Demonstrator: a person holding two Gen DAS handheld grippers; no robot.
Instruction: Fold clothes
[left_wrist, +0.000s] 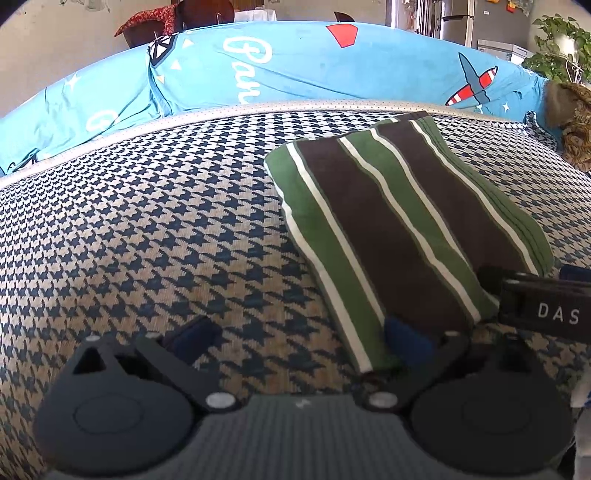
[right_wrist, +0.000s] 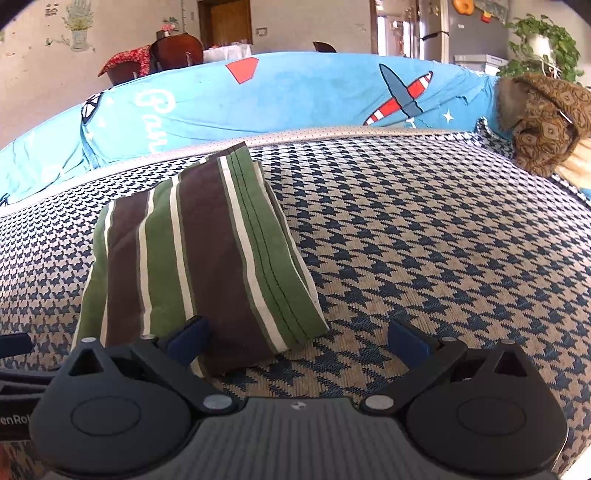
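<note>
Folded garment lies on the cushion between my grippers: left gripper at its left corner, right gripper at its right. Backrest cover behind.

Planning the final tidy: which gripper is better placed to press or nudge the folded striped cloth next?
Marginally the left gripper: the striped cloth lies more squarely ahead, its right fingertip at the near edge. The right gripper, also open, faces mostly bare sofa cover.
</note>
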